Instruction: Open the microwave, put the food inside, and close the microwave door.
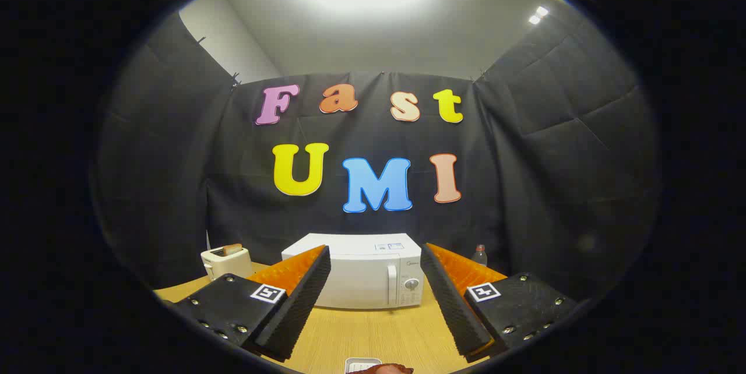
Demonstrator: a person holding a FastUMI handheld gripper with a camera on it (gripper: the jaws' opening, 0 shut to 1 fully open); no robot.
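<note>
White microwave (364,274) standing on the wooden desk (373,336), back against the dark cloth wall, door shut. Boxy and plain, with a vertical handle (392,285) beside a narrow control panel at its right end, where a round dial (412,284) sits low. Small label on the top face, too small to make out.

Food (382,369) lying on the desk very near, just below and between the fingertips: a reddish-brown piece resting on a small white tray (361,364), both cut off, so the shape stays unclear.

Tool (376,318) spread wide, fingers well apart, gripping nothing and touching nothing. Ribbed pads (300,310) facing each other across bare desk, microwave front framed in the gap beyond them. A square marker on each finger mount.

Off to the left of the microwave, a cream toaster (225,261) with a slice of bread (232,249) poking out of its slot. To the right of the microwave, partly hidden behind the right finger, a clear bottle (479,254) with a dark cap.
</note>
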